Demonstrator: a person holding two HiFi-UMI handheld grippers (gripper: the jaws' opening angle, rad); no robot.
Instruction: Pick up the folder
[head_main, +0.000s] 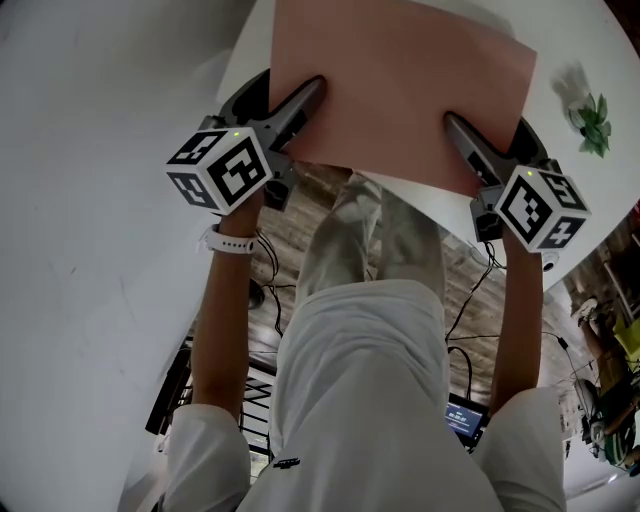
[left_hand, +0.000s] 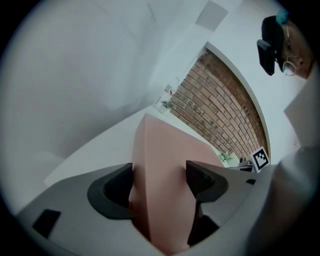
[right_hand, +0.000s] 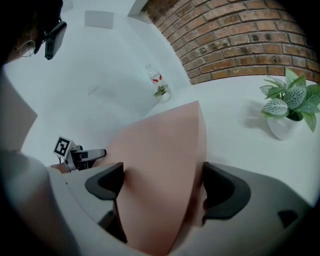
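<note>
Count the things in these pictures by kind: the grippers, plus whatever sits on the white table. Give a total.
Grippers: 2, the left gripper and the right gripper
Pink folder: 1
Plants: 2, the large plant and the small plant
Bottle: 1
Total: 6

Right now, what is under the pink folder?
The white table lies under the pink folder. The left gripper and right gripper straddle its near edge, jaws apart; in the head view each lower jaw is covered. Anything else beneath is hidden.
</note>
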